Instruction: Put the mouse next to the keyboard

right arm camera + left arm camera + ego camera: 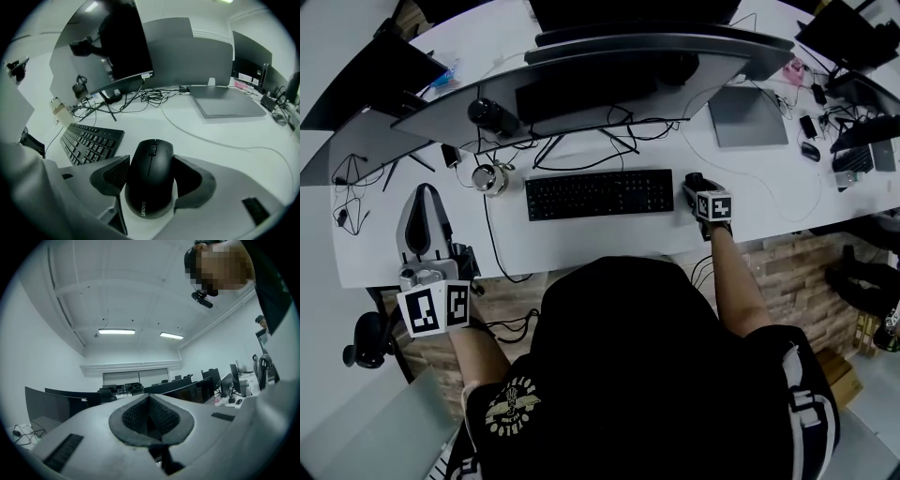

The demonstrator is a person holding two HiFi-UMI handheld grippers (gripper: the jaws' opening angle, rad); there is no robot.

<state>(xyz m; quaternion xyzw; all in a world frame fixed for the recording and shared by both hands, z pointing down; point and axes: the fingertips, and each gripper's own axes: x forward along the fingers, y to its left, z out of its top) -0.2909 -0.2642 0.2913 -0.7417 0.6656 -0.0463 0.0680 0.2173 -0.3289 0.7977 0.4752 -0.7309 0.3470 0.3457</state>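
A black mouse (150, 180) sits between the two pads of my right gripper (151, 159), which is shut on it. In the head view the right gripper (701, 195) with the mouse (694, 181) is just off the right end of the black keyboard (598, 194), low over the white desk (581, 242). The keyboard (91, 140) lies to the left in the right gripper view. My left gripper (425, 202) is at the desk's front left edge, away from both. Its camera looks up at the ceiling, and its jaws (150, 401) are shut with nothing in them.
Curved monitors (581, 80) stand behind the keyboard over tangled cables (581, 150). A closed grey laptop (747, 115) lies at the back right, with a second mouse (810, 150) and clutter beyond. A small round device (490, 178) sits left of the keyboard. A chair (366, 342) is below left.
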